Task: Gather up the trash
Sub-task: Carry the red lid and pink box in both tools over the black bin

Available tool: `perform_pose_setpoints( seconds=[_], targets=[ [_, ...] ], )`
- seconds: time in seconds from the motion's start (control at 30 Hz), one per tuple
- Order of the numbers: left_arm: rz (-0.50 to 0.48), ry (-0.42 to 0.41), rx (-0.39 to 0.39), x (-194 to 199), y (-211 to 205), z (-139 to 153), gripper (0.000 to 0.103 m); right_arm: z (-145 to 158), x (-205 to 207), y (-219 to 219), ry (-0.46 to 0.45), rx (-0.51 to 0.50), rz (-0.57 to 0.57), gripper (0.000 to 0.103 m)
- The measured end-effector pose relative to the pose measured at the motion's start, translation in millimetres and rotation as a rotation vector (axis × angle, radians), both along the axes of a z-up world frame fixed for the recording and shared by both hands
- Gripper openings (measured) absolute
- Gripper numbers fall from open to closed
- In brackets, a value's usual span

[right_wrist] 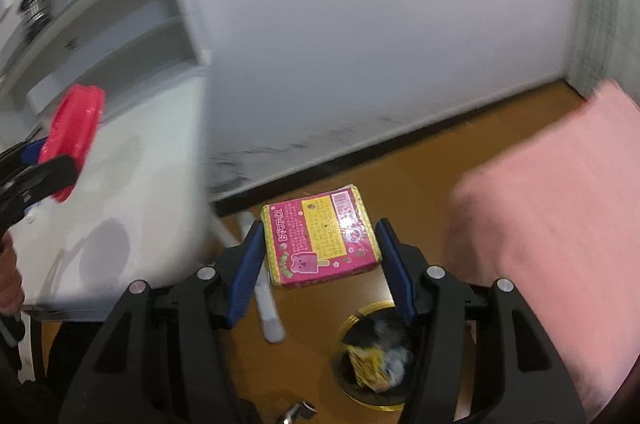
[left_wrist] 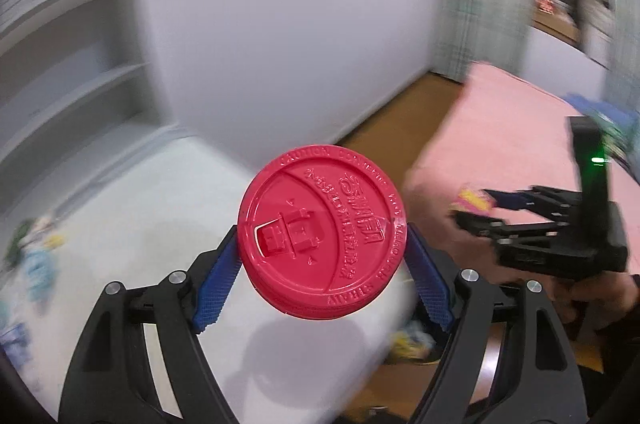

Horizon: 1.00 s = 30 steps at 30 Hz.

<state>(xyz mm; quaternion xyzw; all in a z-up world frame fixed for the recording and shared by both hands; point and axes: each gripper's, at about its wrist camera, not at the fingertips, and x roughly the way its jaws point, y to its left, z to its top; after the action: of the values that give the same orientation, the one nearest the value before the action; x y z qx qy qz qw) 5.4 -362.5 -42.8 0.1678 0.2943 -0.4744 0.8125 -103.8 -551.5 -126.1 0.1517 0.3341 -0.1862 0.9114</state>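
My left gripper (left_wrist: pixel 322 260) is shut on a red plastic cup lid (left_wrist: pixel 320 232), held in the air above the white table (left_wrist: pixel 120 224). It also shows at the left of the right wrist view, with the lid (right_wrist: pixel 72 140) edge-on. My right gripper (right_wrist: pixel 320 264) is shut on a pink and yellow snack box (right_wrist: pixel 320 236), held above the wooden floor. The right gripper (left_wrist: pixel 472 212) shows in the left wrist view with the box (left_wrist: pixel 474 202) at its tips. A black trash bin (right_wrist: pixel 372 356) with wrappers inside stands on the floor just below the right gripper.
Blurred wrappers (left_wrist: pixel 36 252) lie on the table's left side. A pink bed (right_wrist: pixel 560 224) fills the right. A white wall (right_wrist: pixel 360 44) and a shelf unit (right_wrist: pixel 100 36) stand behind. The bin with wrappers (left_wrist: pixel 412 344) shows beside the table edge.
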Motion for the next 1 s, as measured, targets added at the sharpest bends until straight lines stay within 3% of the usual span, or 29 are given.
perform_pose_setpoints(
  seconds=[0.2, 0.33, 0.47, 0.57, 0.83, 1.0],
  targets=[
    [-0.205, 0.030, 0.022, -66, -66, -31, 0.077, -51, -68, -42, 0.044, 0.079, -0.142, 0.055],
    [-0.274, 0.053, 0.085, -88, -102, -76, 0.077, -87, -94, -60, 0.077, 0.135, -0.206, 0.055],
    [-0.280, 0.108, 0.154, -80, -125, -130, 0.077, -127, -106, -71, 0.126, 0.188, -0.231, 0.055],
    [-0.272, 0.197, 0.205, -80, -140, -175, 0.077, -156, -105, -76, 0.166, 0.217, -0.232, 0.055],
    [-0.222, 0.249, 0.333, -64, -161, -275, 0.077, -228, -96, -73, 0.286, 0.278, -0.183, 0.055],
    [-0.217, 0.266, 0.381, -62, -160, -314, 0.077, -265, -91, -73, 0.346, 0.315, -0.181, 0.055]
  ],
)
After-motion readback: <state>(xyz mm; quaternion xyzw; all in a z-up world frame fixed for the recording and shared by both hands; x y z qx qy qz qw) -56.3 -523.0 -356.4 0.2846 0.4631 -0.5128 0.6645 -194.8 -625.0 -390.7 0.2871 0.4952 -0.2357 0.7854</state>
